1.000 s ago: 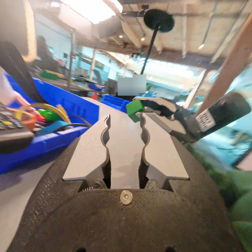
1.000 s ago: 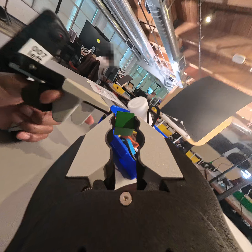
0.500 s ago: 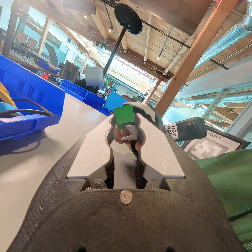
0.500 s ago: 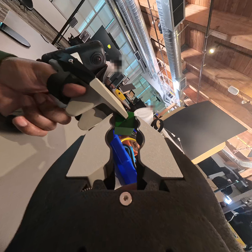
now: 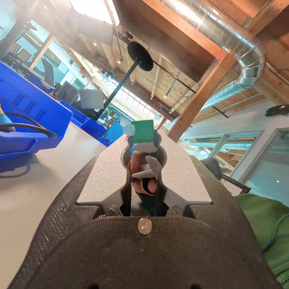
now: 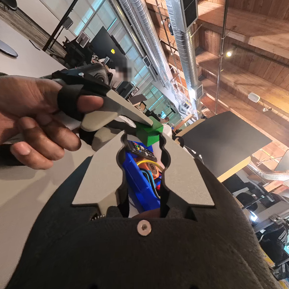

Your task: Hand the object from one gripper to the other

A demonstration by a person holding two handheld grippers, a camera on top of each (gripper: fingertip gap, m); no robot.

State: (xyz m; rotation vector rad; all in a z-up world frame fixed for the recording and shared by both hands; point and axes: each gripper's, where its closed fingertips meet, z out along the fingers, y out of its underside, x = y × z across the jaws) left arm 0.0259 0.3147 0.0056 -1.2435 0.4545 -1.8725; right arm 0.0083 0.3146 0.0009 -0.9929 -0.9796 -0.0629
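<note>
A green cube [image 5: 142, 131] sits between the fingertips of my left gripper [image 5: 142, 136], which is shut on it. In the right wrist view the cube [image 6: 148, 134] is clamped by the left gripper's grey fingers [image 6: 129, 111], which come in from the left in a person's hand [image 6: 39, 117]. My right gripper [image 6: 143, 134] is open. Its jaws stand apart around the cube, with a gap on the left side. In the left wrist view the right gripper's fingers [image 5: 144, 147] show just below the cube, through the gap between my own fingers.
A blue bin [image 5: 39, 112] with a black cable stands on the grey table [image 5: 46, 179] at the left. In the right wrist view the bin [image 6: 137, 179] holds a remote control [image 6: 140, 149] and cables. A green sleeve [image 5: 258, 219] is at the right. Left and right tips are no more than a few centimetres apart.
The left gripper has come up to the cube and shut on it. The right gripper's jaws have widened and no longer clamp the cube.
</note>
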